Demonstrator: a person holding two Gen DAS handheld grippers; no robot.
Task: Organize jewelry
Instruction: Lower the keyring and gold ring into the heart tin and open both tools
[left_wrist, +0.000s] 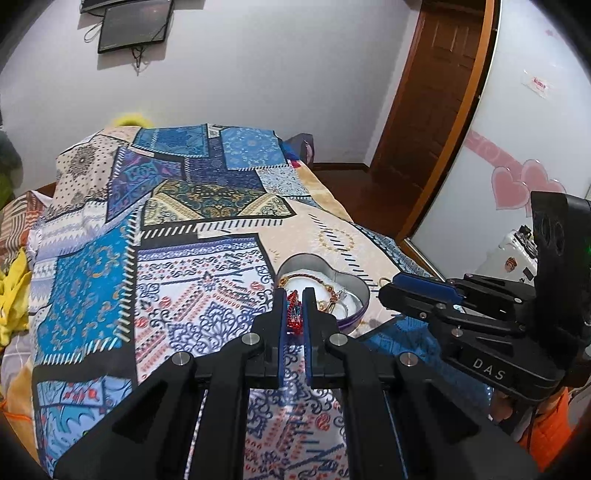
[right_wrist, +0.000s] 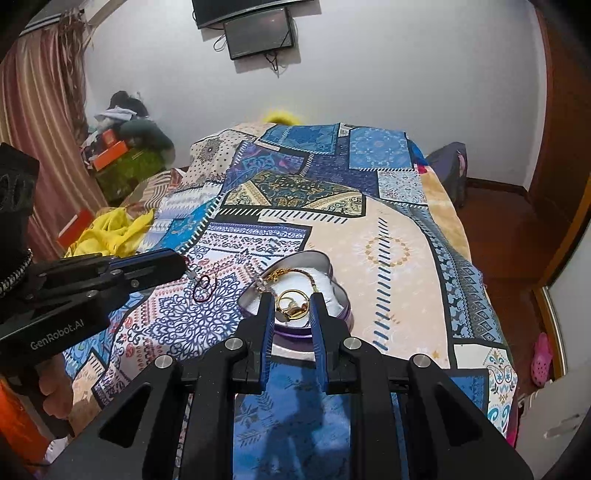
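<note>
Left gripper (left_wrist: 294, 295) pinches a red beaded piece (left_wrist: 294, 314); right gripper (right_wrist: 293, 308) clasps a gold ring (right_wrist: 291, 303).

A bed (right_wrist: 399, 236) under a patchwork bedspread (right_wrist: 258, 236) carries a heart-shaped tin (right_wrist: 325, 267) just ahead of the right claw (right_wrist: 293, 314).

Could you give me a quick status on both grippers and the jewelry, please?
Left gripper shut on red beaded piece. Right gripper holds gold ring over heart-shaped tin. Nothing blocking.
</note>
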